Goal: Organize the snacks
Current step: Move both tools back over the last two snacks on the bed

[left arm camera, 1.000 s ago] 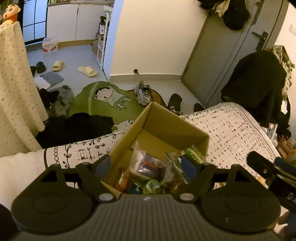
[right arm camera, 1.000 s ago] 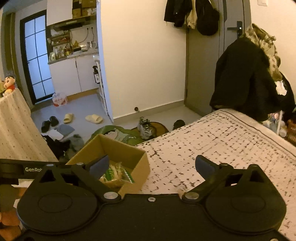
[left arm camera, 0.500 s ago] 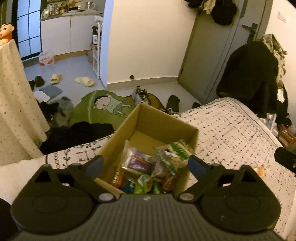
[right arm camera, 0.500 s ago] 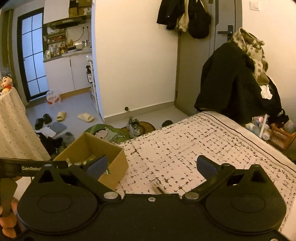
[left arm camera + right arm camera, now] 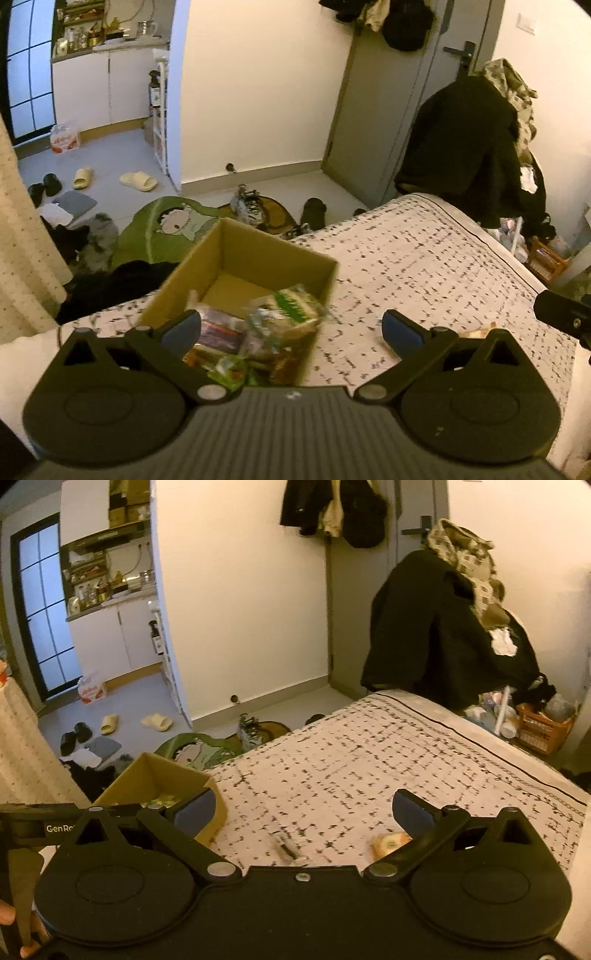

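Note:
An open cardboard box [image 5: 280,254] stands on the patterned bedspread [image 5: 424,258] and holds several snack packets [image 5: 258,332], a green-labelled one [image 5: 291,306] on top. My left gripper [image 5: 291,328] is open and empty, just above the box's near right corner. My right gripper [image 5: 303,808] is open and empty over the bedspread [image 5: 369,768], to the right of the box [image 5: 155,779]. A small orange snack packet [image 5: 388,843] lies on the bed by its right finger; its edge shows in the left wrist view [image 5: 476,330]. A thin clear wrapper [image 5: 286,847] lies between the fingers.
The bed edge drops to a floor with a green cartoon mat [image 5: 170,229], sneakers [image 5: 247,203] and slippers [image 5: 136,181]. Dark coats [image 5: 443,635] hang at the bed's far right. An orange basket [image 5: 543,727] stands beyond the bed. The right gripper's tip [image 5: 561,317] shows at the right edge.
My left gripper opened wider and drew back to the right, off the box. My right gripper swung right across the bed, bringing the orange packet and the clear wrapper into view.

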`<state>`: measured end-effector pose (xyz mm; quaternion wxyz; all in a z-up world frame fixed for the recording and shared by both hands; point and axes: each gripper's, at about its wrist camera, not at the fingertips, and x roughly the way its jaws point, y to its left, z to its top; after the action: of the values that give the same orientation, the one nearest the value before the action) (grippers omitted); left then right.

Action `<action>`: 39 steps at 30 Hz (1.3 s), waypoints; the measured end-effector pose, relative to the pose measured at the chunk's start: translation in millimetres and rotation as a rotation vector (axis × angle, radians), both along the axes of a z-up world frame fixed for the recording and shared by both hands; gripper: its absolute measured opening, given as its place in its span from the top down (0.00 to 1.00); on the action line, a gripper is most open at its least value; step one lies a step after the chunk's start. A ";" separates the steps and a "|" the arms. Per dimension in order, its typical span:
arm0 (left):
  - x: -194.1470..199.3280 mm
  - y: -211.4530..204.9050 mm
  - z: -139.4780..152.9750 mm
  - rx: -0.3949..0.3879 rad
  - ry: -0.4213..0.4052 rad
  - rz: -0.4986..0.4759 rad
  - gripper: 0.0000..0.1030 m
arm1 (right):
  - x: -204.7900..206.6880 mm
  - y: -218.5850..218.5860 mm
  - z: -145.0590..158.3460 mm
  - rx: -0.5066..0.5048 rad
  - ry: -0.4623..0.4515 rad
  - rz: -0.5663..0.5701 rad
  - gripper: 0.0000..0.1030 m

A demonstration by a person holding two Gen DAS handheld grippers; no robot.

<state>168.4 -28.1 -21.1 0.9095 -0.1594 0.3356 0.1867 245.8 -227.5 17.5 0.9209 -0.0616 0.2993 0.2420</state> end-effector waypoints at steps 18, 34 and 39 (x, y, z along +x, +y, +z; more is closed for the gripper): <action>61.7 -58.9 -26.6 -0.047 0.086 -0.130 0.00 | 61.0 -86.8 -46.0 0.137 0.170 -0.301 0.01; 106.4 -86.2 -87.3 -0.140 0.091 -0.112 0.14 | 112.9 -106.5 -116.1 0.283 0.418 -0.370 0.20; 120.5 -80.5 -112.2 -0.199 0.128 -0.093 0.39 | 125.7 -96.6 -137.6 0.322 0.483 -0.399 0.28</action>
<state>288.9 -108.6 -133.3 0.8736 -0.2207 0.4168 0.1197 371.5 -324.1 -120.1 0.8505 0.2032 0.4727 0.1092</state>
